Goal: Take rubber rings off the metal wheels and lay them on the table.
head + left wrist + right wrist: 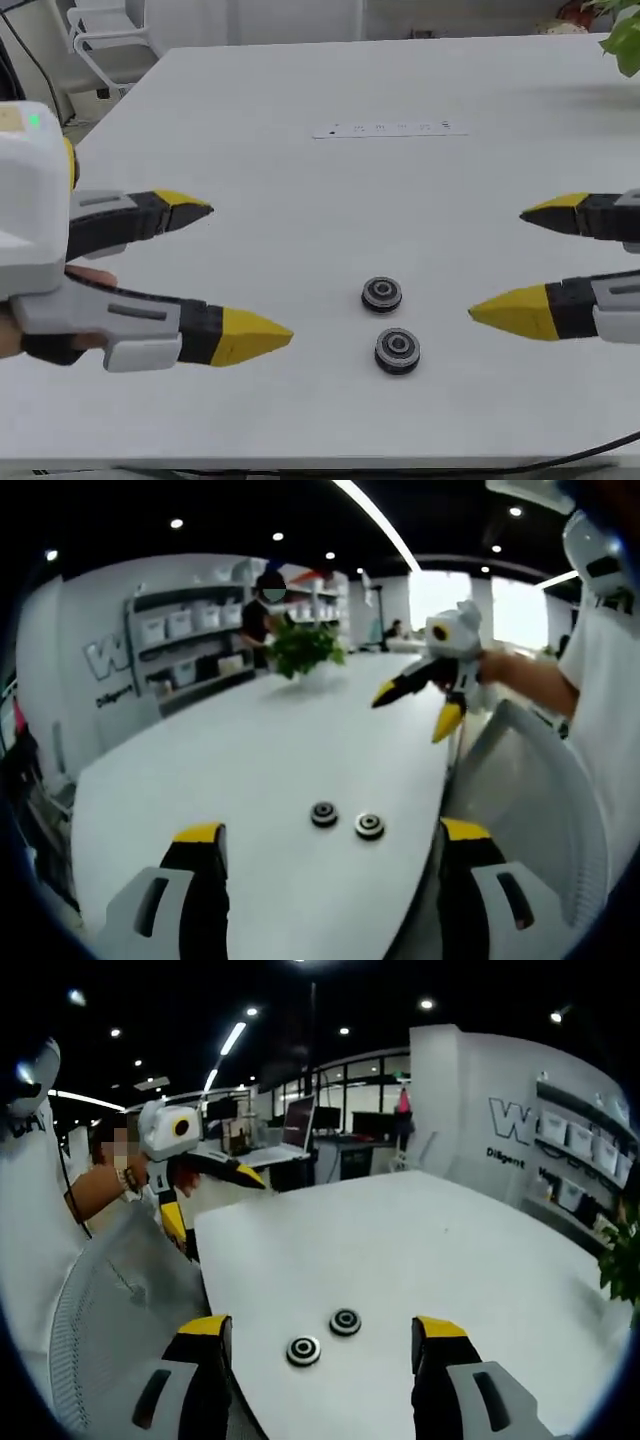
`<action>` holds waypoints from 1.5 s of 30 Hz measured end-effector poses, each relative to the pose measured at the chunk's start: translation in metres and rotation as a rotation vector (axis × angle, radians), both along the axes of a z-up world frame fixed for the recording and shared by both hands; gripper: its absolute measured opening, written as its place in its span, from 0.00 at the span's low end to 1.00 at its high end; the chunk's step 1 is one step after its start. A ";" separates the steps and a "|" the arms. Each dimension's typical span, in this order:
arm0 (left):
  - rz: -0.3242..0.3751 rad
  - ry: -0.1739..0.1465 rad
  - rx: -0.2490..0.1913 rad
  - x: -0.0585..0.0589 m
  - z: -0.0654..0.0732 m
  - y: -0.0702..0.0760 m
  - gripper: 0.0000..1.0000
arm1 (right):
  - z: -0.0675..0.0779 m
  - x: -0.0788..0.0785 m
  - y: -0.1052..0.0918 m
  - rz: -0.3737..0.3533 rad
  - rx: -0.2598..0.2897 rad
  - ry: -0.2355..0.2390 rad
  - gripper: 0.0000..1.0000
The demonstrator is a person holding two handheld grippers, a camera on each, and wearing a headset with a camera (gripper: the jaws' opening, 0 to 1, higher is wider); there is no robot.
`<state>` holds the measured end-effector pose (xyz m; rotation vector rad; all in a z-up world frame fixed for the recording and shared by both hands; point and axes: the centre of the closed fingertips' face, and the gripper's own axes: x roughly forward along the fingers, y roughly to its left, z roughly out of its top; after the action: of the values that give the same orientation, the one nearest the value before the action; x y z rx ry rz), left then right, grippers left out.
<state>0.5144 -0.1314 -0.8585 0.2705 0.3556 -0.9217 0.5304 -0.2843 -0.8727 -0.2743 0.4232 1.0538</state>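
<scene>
While both pairs of tongs hang open above it, the big white bench (300, 180) takes up most of the head view, running away toward a white chair (100, 40) at the far left corner and a leafy plant (625, 40) at the far right. Now the left tongs (250, 273) come in from the left edge, jaws spread wide, yellow tips well apart, nothing between them. Over on the other side the right tongs (496, 264) mirror them from the right edge, released just the same, gripping nothing. Both point inward, and neither touches anything on the bench. Down in the gap between them, near the front edge, sit the far wheel (381, 294) and the near wheel (397, 351), both metal, flat on their sides, just beside each other but apart. From each gripper view the pair lies straight ahead between that view's own jaws. Smaller now: each wheel has a dark band round a paler hub, and that band on the near wheel reads as its rubber ring (397, 368), seated in place; the far one looks the same, though the detail is too small to be sure. So my call: the job is at the very start, both rings to come off and be laid on the bench, first grasp not yet made
</scene>
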 end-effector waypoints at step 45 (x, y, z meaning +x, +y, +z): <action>-0.224 0.029 -0.110 0.049 -0.051 -0.112 0.64 | -0.077 0.036 0.027 0.108 0.030 0.149 0.43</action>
<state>0.5633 -0.2436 -0.9097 0.1984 0.3041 -1.1629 0.5664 -0.2576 -0.9500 -0.1946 0.5307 1.1897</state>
